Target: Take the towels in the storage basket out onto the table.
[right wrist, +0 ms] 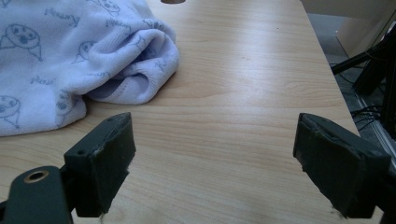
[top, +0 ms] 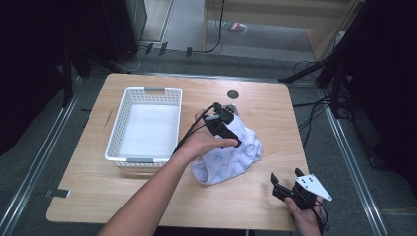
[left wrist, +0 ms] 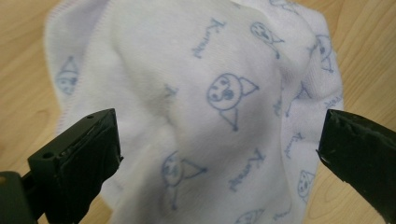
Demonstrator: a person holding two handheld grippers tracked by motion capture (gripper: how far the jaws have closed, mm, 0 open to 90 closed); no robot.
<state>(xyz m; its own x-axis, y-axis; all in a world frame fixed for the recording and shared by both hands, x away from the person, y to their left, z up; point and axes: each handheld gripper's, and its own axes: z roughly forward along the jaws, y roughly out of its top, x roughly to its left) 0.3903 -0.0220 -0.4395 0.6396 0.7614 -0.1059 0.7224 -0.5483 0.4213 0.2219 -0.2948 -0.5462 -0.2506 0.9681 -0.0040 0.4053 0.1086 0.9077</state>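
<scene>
Right now your left tongs (top: 231,129) hover over the crumpled white cloth (top: 231,155) with the blue printed faces, jaws spread wide and gripping nothing, the cloth lying loose beneath them in the left gripper view. That cloth sits in a heap on the wooden desk (top: 265,105), just beside the white basket (top: 123,115) to its left. Your right tongs (top: 287,181) rest low near the desk's front right corner, well apart from the cloth, jaws likewise wide and bare above the wood.
</scene>
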